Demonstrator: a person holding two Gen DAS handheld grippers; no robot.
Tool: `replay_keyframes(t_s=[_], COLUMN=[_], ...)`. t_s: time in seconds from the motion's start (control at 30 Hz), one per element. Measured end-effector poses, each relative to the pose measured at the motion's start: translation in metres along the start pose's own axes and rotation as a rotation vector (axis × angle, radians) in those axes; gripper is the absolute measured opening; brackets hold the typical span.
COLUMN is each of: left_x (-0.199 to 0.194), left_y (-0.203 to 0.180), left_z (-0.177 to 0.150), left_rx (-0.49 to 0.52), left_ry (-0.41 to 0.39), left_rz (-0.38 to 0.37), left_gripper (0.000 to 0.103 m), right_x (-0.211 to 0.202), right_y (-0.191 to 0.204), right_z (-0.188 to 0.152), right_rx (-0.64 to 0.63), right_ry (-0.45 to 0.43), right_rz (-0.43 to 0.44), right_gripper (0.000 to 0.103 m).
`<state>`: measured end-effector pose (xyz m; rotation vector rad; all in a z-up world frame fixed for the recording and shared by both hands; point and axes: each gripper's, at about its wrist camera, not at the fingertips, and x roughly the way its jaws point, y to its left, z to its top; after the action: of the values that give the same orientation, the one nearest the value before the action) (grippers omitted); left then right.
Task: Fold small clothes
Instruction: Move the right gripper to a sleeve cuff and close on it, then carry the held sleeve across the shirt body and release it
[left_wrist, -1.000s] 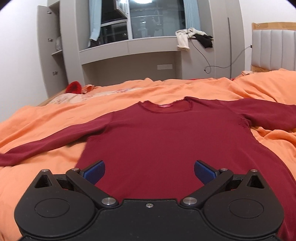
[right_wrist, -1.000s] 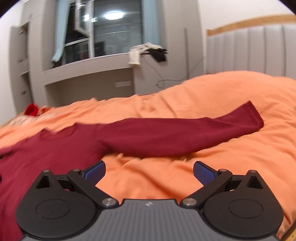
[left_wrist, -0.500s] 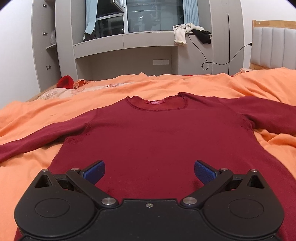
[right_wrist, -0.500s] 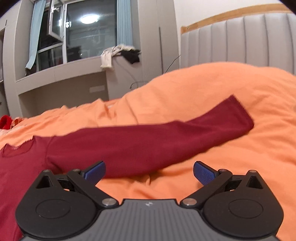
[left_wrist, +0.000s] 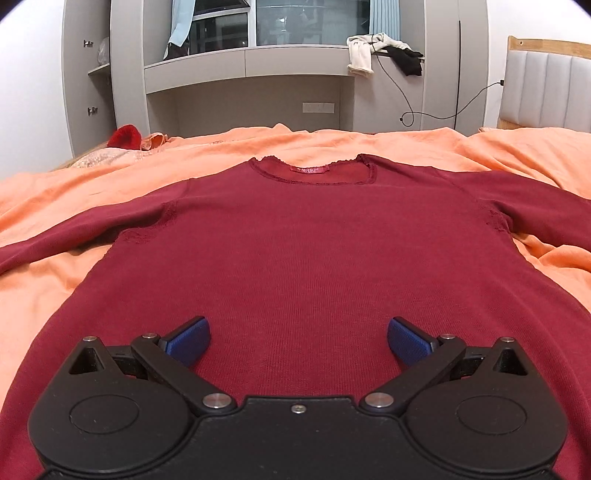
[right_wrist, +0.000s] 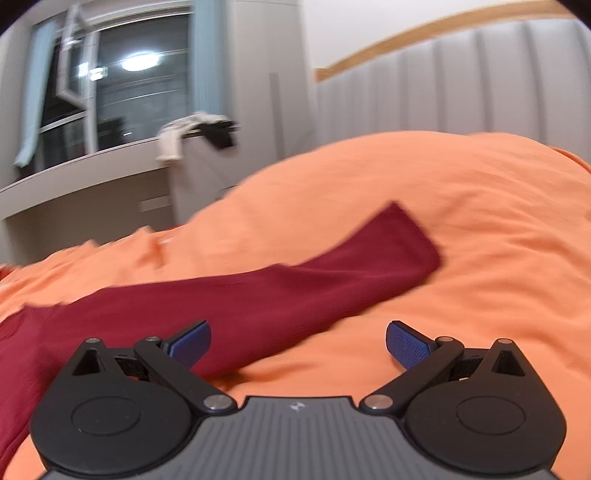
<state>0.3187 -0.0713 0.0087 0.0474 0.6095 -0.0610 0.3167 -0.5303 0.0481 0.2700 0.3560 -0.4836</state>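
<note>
A plain dark red top (left_wrist: 295, 251) is being shown on orange bedding (left_wrist: 44, 206); blue pads (left_wrist: 190, 339) are being shown.

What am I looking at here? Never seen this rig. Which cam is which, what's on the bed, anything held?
There is no robot. A person carries a two-finger tool in each hand, and each tool has a fisheye camera looking forward along its fingers. The black linkage with blue pads at the bottom of each picture is the tool itself.

The left wrist view shows the left tool, jaws spread, over the body of a dark red long-sleeved top laid flat on an orange bedspread, collar facing away.

The right wrist view, somewhat blurred, shows the right tool, also spread, near the top's outstretched sleeve.

Neither tool holds anything. Other clothes hang on the window ledge behind.
</note>
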Motion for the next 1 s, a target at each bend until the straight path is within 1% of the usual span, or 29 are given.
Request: replay_keyframes(t_s=[0.07, 0.13, 0.2, 0.27, 0.33, 0.4, 0.43, 0.47, 0.5, 0.53, 0.57, 0.6, 0.63, 0.67, 0.7, 0.73, 0.87, 1.0], left_x=[0.001, 0.000, 0.000, 0.000, 0.000, 0.000, 0.000, 0.000, 0.000, 0.000, -0.001, -0.001, -0.001, -0.001, -0.002, -0.002, -0.007, -0.012], left_y=[-0.001, -0.001, -0.001, -0.001, -0.001, -0.001, -0.002, -0.002, -0.002, -0.002, -0.002, -0.001, 0.000, 0.001, 0.002, 0.004, 0.014, 0.028], left_z=[-0.001, -0.002, -0.002, -0.002, -0.003, -0.004, -0.004, -0.005, -0.005, -0.005, -0.005, -0.004, -0.003, -0.002, -0.001, 0.000, 0.007, 0.019], left_rx=[0.003, 0.003, 0.004, 0.004, 0.004, 0.004, 0.004, 0.005, 0.004, 0.003, 0.001, -0.001, -0.004, -0.009, -0.017, -0.029, -0.085, -0.114], left_ry=[-0.002, -0.002, -0.004, -0.005, -0.007, -0.009, -0.011, -0.012, -0.012, -0.012, -0.011, -0.010, -0.008, -0.005, -0.005, -0.005, -0.017, -0.043], left_rz=[0.002, 0.002, 0.003, 0.003, 0.005, 0.006, 0.007, 0.008, 0.008, 0.007, 0.005, 0.003, 0.001, -0.002, -0.003, 0.001, 0.063, 0.145], left_gripper=[0.103, 0.103, 0.103, 0.103, 0.103, 0.103, 0.103, 0.103, 0.103, 0.103, 0.103, 0.103, 0.103, 0.103, 0.103, 0.102, 0.102, 0.102], right_x=[0.008, 0.015, 0.022, 0.033, 0.043, 0.053, 0.058, 0.063, 0.068, 0.072, 0.074, 0.077, 0.079, 0.079, 0.077, 0.073, 0.045, 0.022], right_y=[-0.014, -0.025, -0.034, -0.043, -0.053, -0.058, -0.060, -0.059, -0.059, -0.059, -0.061, -0.061, -0.062, -0.061, -0.058, -0.053, -0.018, 0.041], right_z=[0.005, 0.010, 0.014, 0.017, 0.019, 0.018, 0.019, 0.021, 0.022, 0.022, 0.021, 0.021, 0.021, 0.021, 0.023, 0.027, 0.044, 0.059], right_rx=[0.067, 0.128, 0.170, 0.218, 0.281, 0.336, 0.358, 0.374, 0.384, 0.395, 0.405, 0.417, 0.427, 0.431, 0.421, 0.394, 0.253, 0.094], right_ry=[-0.003, -0.025, -0.043, -0.045, -0.057, -0.073, -0.085, -0.093, -0.098, -0.102, -0.104, -0.104, -0.106, -0.115, -0.133, -0.155, -0.257, -0.325], right_rz=[-0.011, -0.013, -0.033, -0.026, -0.026, -0.036, -0.052, -0.065, -0.076, -0.084, -0.091, -0.100, -0.099, -0.089, -0.075, -0.062, 0.021, 0.130], right_gripper=[0.103, 0.103, 0.103, 0.103, 0.095, 0.092, 0.084, 0.079, 0.067, 0.051, 0.042, 0.024, 0.018, 0.016, 0.008, 0.008, 0.007, 0.007])
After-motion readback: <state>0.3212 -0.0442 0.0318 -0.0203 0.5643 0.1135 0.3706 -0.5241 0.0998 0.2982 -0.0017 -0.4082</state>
